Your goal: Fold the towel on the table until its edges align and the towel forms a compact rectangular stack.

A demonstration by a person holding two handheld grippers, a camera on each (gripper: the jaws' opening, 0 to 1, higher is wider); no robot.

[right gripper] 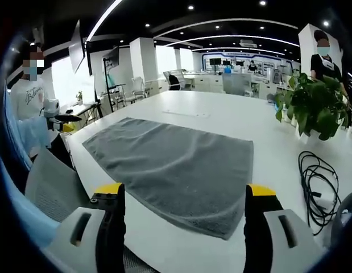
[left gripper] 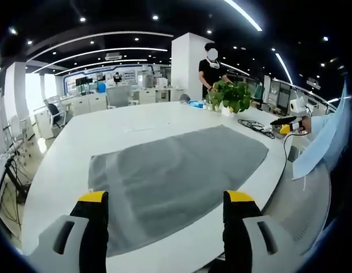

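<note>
One grey towel (left gripper: 176, 176) lies spread flat and unfolded on the white table (left gripper: 130, 122), at 12 o'clock from both cameras. Left hand-held gripper (left gripper: 166, 199): jaws wide apart, holding nothing, hovering at the towel's near edge. Right hand-held gripper (right gripper: 184, 196): jaws likewise apart and empty, over the towel's near corner. One potted plant (right gripper: 312, 105) stands at 2 o'clock in the right gripper view; one coiled black cable (right gripper: 318, 185) lies at 3 o'clock, partly cut off. Writing on a seated person's shirt (right gripper: 30, 96) is illegible.
</note>
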